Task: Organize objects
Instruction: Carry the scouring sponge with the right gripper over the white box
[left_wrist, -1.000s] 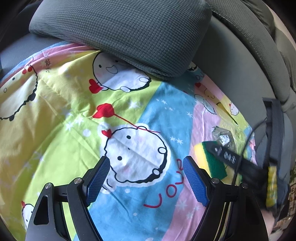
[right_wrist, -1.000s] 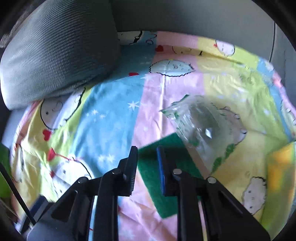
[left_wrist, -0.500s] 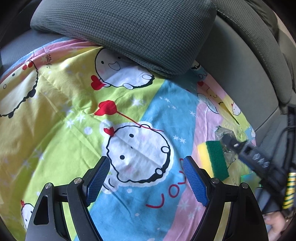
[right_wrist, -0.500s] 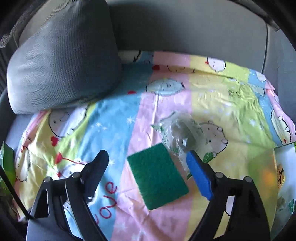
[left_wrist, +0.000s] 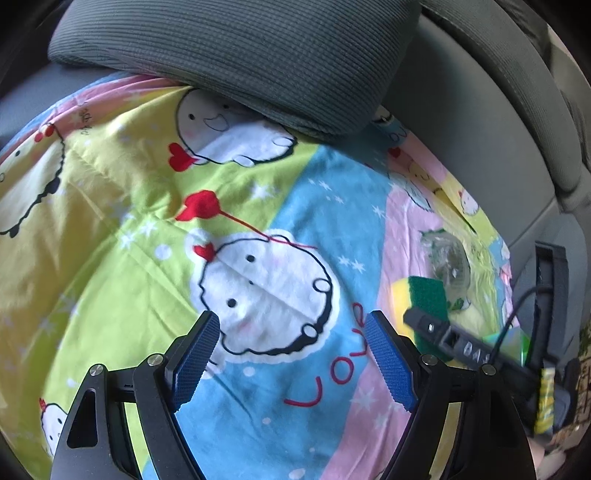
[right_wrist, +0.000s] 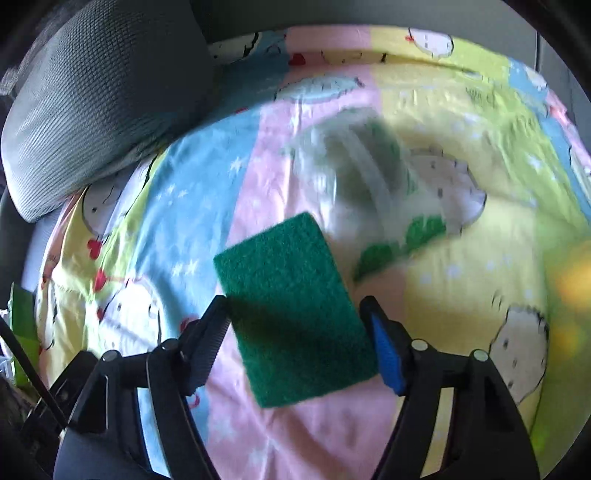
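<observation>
A green-topped scouring sponge (right_wrist: 291, 306) lies flat on the cartoon-print bedsheet (right_wrist: 461, 295). My right gripper (right_wrist: 295, 325) is open, its fingers straddling the sponge's near half just above it. A clear crumpled plastic bag with green print (right_wrist: 369, 192) lies just beyond the sponge, blurred. In the left wrist view the sponge (left_wrist: 424, 295) shows its yellow side, with the plastic bag (left_wrist: 448, 262) behind it and the right gripper's body over it. My left gripper (left_wrist: 291, 354) is open and empty above the sheet's blue stripe.
A grey pillow (left_wrist: 240, 59) rests on the sheet's far side; it also shows in the right wrist view (right_wrist: 96, 107). Grey sofa cushions (left_wrist: 480, 110) rise behind. A green packet (right_wrist: 22, 325) sits at the left edge.
My right gripper opened from nearly shut, pulled back, then came down and forward so its fingers now straddle the sponge. My left gripper stayed nearly still.
</observation>
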